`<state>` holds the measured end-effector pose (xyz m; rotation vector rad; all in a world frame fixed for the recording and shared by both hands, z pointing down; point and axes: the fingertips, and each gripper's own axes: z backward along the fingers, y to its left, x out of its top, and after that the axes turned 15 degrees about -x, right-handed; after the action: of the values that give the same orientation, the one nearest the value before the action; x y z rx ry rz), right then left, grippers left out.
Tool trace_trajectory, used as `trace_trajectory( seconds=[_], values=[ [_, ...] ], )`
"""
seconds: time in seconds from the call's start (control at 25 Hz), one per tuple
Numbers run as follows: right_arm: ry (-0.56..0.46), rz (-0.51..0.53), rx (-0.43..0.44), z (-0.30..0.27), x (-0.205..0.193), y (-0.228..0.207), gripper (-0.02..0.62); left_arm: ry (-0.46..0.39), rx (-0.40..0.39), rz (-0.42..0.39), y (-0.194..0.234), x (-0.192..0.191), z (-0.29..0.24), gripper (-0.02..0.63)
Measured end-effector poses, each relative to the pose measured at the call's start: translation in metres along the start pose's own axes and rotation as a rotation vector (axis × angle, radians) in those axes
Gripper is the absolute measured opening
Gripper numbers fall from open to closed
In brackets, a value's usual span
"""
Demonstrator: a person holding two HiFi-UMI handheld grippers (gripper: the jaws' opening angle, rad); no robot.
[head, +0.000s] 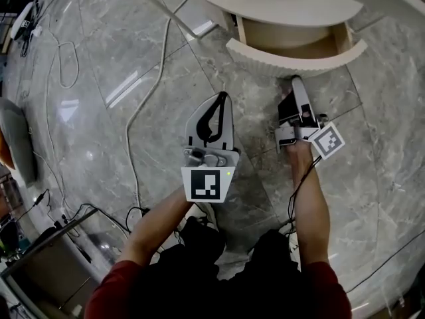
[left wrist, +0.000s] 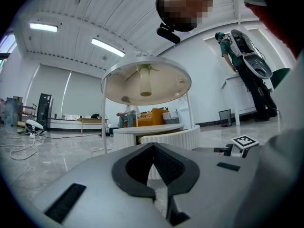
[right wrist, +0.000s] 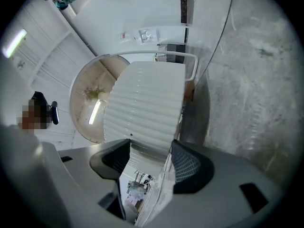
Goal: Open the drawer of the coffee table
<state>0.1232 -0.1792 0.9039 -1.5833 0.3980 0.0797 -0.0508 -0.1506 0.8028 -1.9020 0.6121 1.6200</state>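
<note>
Drawer (head: 297, 58) open from coffee table (head: 279, 2); right gripper (head: 295, 82), jaws apart, at its ribbed front; left gripper (head: 222, 100) closed, empty; cable (head: 136, 118) alongside.

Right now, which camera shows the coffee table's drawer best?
The head view: the drawer is seen from above, pulled out, with its inside and ribbed front visible. The right gripper view shows only that front, close up. The left gripper view shows it small and far off.

The floor (head: 99, 52) is polished grey marble, glossy and smooth. The drawer (head: 295, 60) has a ribbed, matt cream front; inside looks pale wood.
</note>
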Motion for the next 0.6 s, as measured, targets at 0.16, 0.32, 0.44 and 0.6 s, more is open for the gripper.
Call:
trace_trajectory(
  seconds=[0.16,0.32,0.44,0.6],
  values=[
    [0.01,-0.013,-0.016,0.032,-0.01,0.002,0.288,0.0,-0.003,-0.013,-0.005,0.0,0.007,0.014],
    [0.005,-0.01,-0.033,0.065,-0.018,0.004,0.288,0.005,0.001,0.002,-0.01,-0.003,0.015,0.014],
    [0.004,-0.023,-0.038,0.092,-0.024,0.004,0.288,0.009,-0.003,0.004,-0.017,-0.006,0.024,0.014],
    [-0.004,-0.051,-0.053,0.116,-0.03,0.003,0.288,0.012,-0.001,0.005,-0.017,-0.007,0.025,0.014]
  ],
)
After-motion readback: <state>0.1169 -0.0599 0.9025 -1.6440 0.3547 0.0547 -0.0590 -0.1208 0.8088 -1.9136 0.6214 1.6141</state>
